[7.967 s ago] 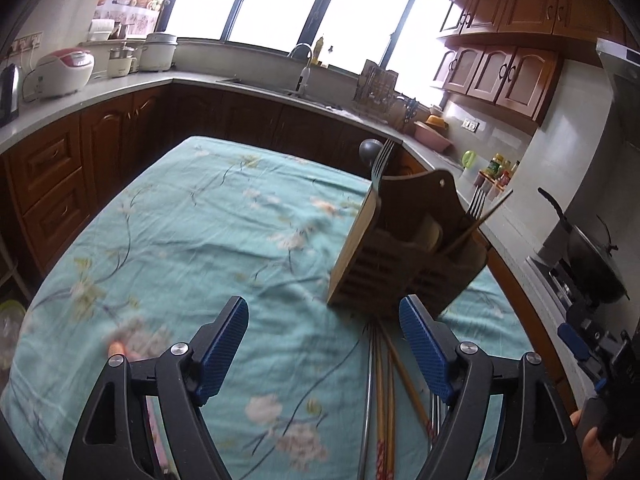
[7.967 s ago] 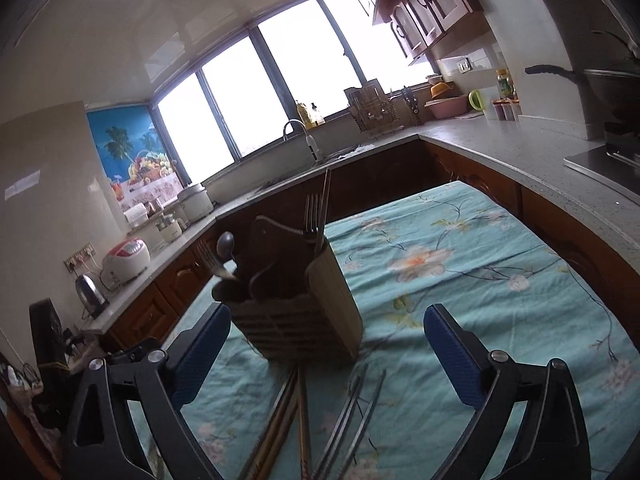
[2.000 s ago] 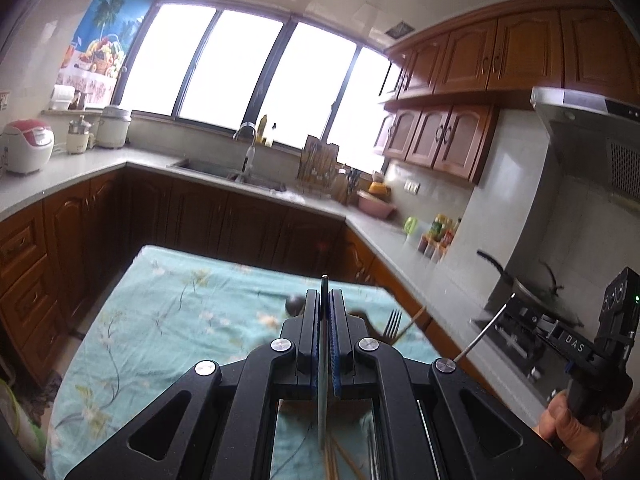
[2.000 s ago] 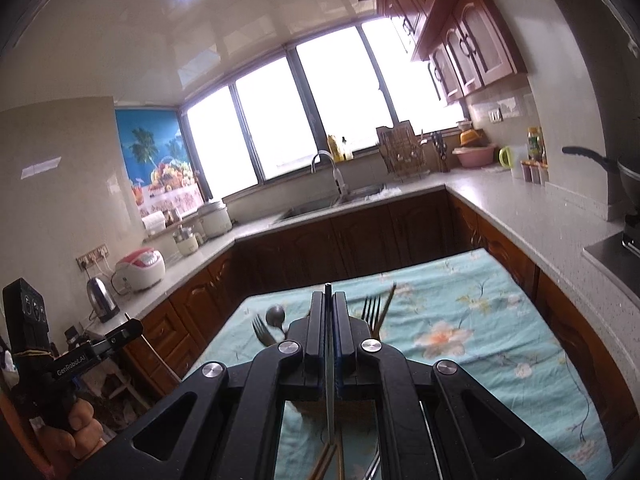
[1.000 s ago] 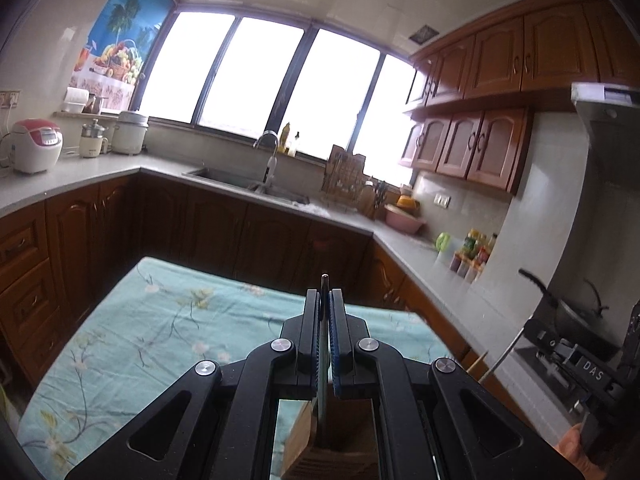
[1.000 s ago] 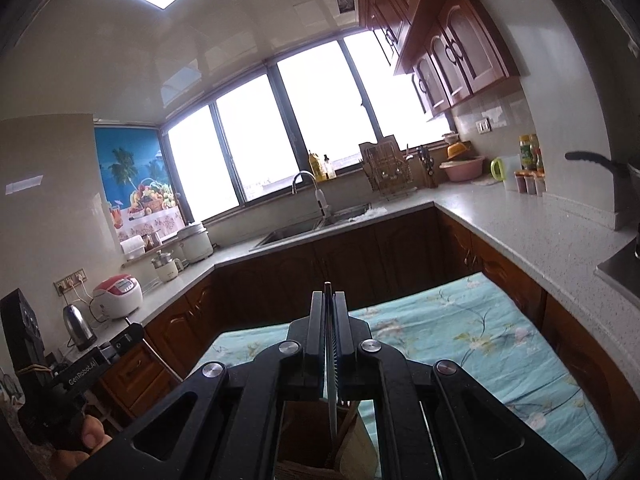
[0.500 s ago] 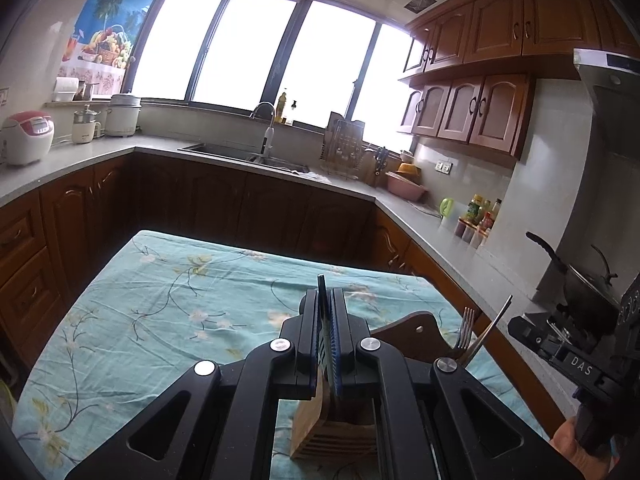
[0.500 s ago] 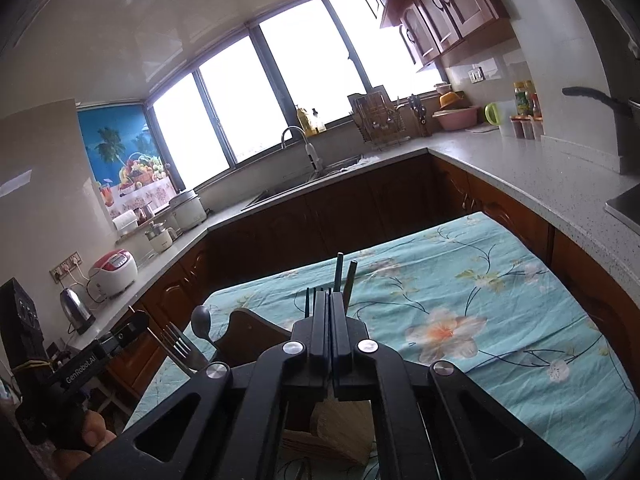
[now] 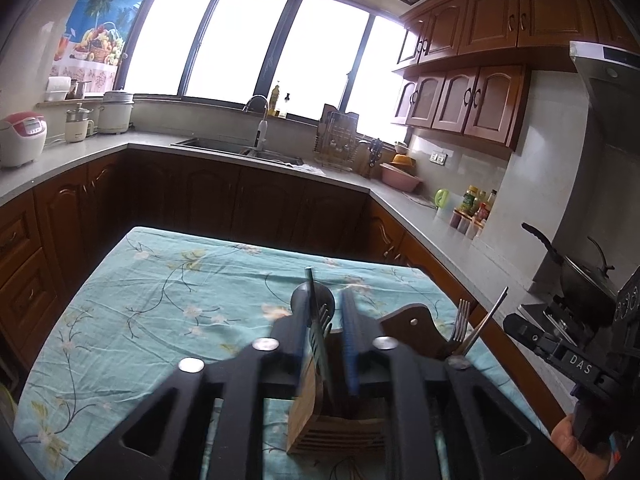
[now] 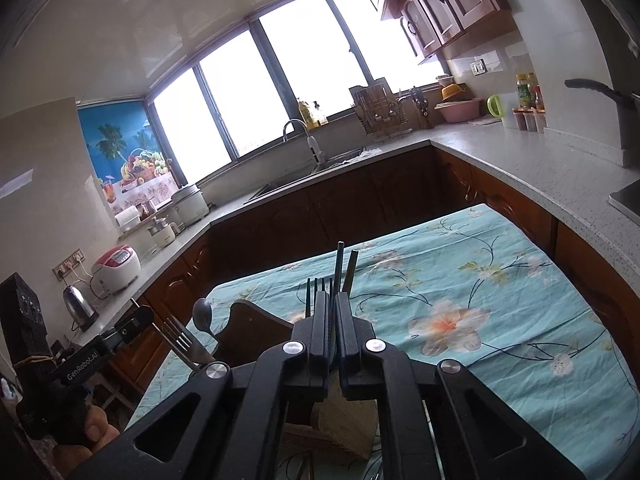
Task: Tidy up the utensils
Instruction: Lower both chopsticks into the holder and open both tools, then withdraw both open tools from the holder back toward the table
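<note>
A wooden utensil holder (image 9: 316, 424) stands on the floral tablecloth right under both grippers. In the left wrist view my left gripper (image 9: 326, 314) hovers over it with its jaws opening. A thin dark chopstick (image 9: 309, 280) stands between them against the left pad, clear of the right pad, beside a spoon bowl (image 9: 316, 300). In the right wrist view my right gripper (image 10: 333, 300) is over the holder (image 10: 256, 326), still pinching a dark chopstick (image 10: 339, 264) as its jaws begin to part. Fork tines (image 10: 318, 286) and another chopstick (image 10: 351, 270) stand beside it.
A fork (image 9: 460, 320) and a stick (image 9: 490, 316) lean in the holder's right compartment. A hand (image 9: 568, 440) holds the right gripper at the table's right edge. Brown cabinets and grey counters (image 10: 540, 160) ring the table; a pan (image 9: 580, 276) sits on the stove.
Both grippers have come down over the holder and their chopsticks now stand in it. The left jaws have parted from shut to a narrow gap.
</note>
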Demonstrator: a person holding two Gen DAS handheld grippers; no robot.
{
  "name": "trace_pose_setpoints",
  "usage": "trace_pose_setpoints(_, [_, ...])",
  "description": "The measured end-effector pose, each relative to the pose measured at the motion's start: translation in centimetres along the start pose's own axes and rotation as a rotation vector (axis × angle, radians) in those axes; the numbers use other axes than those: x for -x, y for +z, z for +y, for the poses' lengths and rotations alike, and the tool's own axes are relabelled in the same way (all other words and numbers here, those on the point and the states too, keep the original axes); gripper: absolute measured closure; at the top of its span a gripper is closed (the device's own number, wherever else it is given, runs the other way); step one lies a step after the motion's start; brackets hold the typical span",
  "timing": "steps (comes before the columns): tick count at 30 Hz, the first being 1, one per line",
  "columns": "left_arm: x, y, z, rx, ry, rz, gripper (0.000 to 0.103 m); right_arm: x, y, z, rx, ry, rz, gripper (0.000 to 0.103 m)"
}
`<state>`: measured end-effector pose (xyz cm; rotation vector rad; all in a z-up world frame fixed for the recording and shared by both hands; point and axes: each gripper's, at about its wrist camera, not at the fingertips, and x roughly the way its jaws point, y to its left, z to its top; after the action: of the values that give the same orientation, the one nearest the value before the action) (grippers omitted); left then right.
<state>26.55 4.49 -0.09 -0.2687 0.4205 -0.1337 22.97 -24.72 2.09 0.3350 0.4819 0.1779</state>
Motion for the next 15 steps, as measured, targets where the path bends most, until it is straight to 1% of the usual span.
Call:
trace_pose_setpoints(1, [0.1,0.1,-0.1,-0.002,0.003,-0.003,0.073,0.0,0.0,0.0,-0.003,0.004,0.002,0.096])
trace_pose_setpoints(3, [0.4,0.1,-0.2,-0.009,0.004,-0.007,0.072,0.1,-0.1,-0.2,-0.01,0.005,0.008,0.093])
trace_pose_setpoints(4, [0.5,0.1,-0.3,-0.013,0.005,-0.006,0.068,0.2,-0.2,-0.3,-0.015,0.007,0.01,0.087])
trace_pose_setpoints(5, [0.6,0.1,-0.3,-0.015,0.006,-0.005,0.065,0.2,-0.2,-0.4,-0.02,0.01,0.012,0.083])
trace_pose_setpoints(6, [0.8,0.1,-0.3,-0.014,0.007,-0.006,0.059,0.3,-0.3,-0.5,-0.023,0.01,0.013,0.073])
trace_pose_setpoints(7, [0.9,0.0,-0.3,-0.013,0.008,-0.006,0.057,0.4,-0.4,-0.5,-0.024,0.011,0.012,0.064])
trace_pose_setpoints(9, [1.3,-0.1,-0.1,-0.009,0.007,-0.003,0.054,0.8,-0.6,-0.5,-0.026,0.014,0.007,0.057])
trace_pose_setpoints(10, [1.5,-0.3,0.0,-0.005,0.008,-0.001,0.05,1.1,-0.7,-0.5,-0.027,0.017,0.006,0.053])
trace_pose_setpoints(11, [1.6,-0.4,0.0,-0.002,0.01,0.002,0.048,1.3,-0.7,-0.5,-0.029,0.019,0.005,0.051])
trace_pose_setpoints(13, [2.3,-0.7,0.2,0.003,0.016,0.006,0.039,1.8,-1.0,-0.5,-0.035,0.022,0.002,0.045])
trace_pose_setpoints(15, [2.9,-1.0,0.3,0.005,0.024,0.011,0.034,2.3,-1.3,-0.6,-0.037,0.018,-0.002,0.036])
